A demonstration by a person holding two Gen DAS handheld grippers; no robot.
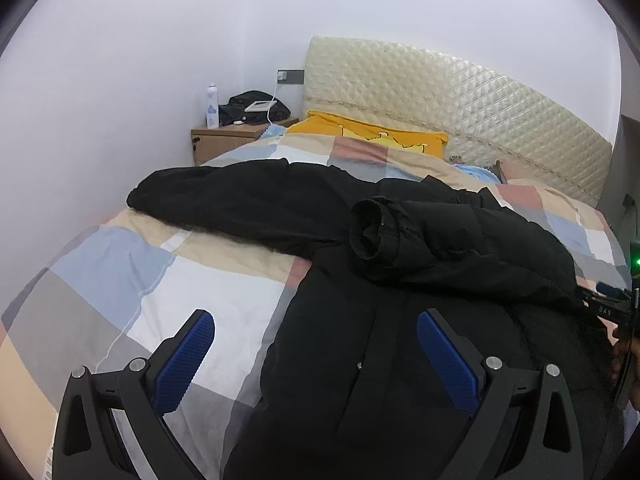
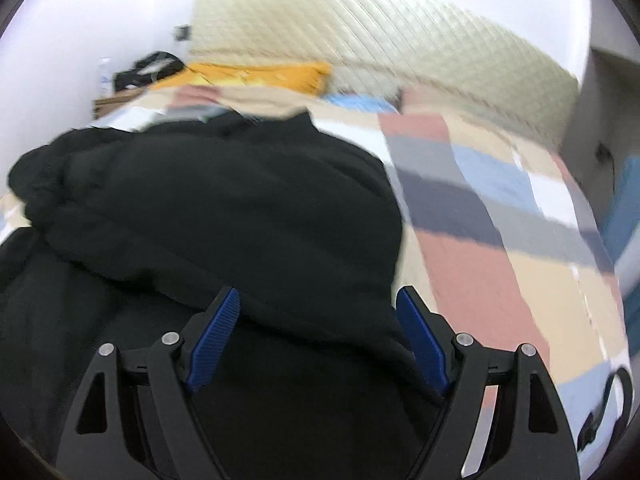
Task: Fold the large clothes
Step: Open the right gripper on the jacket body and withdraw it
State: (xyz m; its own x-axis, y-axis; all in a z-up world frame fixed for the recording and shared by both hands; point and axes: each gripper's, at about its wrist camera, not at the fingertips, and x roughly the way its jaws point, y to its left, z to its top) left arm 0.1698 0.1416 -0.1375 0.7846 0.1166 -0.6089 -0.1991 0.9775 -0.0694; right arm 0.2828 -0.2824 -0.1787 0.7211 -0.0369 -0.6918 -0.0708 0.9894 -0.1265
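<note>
A large black coat [image 1: 360, 320] lies spread on a bed with a checked quilt [image 1: 120, 272]. One sleeve stretches out to the left [image 1: 224, 200]; the other is folded across the body, its cuff [image 1: 372, 232] facing me. My left gripper [image 1: 316, 320] hovers open over the coat's left edge, nothing between its blue pads [image 1: 184, 356]. In the blurred right wrist view my right gripper [image 2: 318, 300] stands open above the coat [image 2: 224, 208], holding nothing. The right gripper also shows at the far right edge [image 1: 612, 308] of the left wrist view.
A quilted cream headboard [image 1: 440, 92] and a yellow pillow [image 1: 368, 134] are at the far end. A wooden nightstand [image 1: 228, 136] at the back left holds a spray bottle [image 1: 212, 106] and a black bag [image 1: 256, 108]. Bare quilt [image 2: 500, 240] lies right of the coat.
</note>
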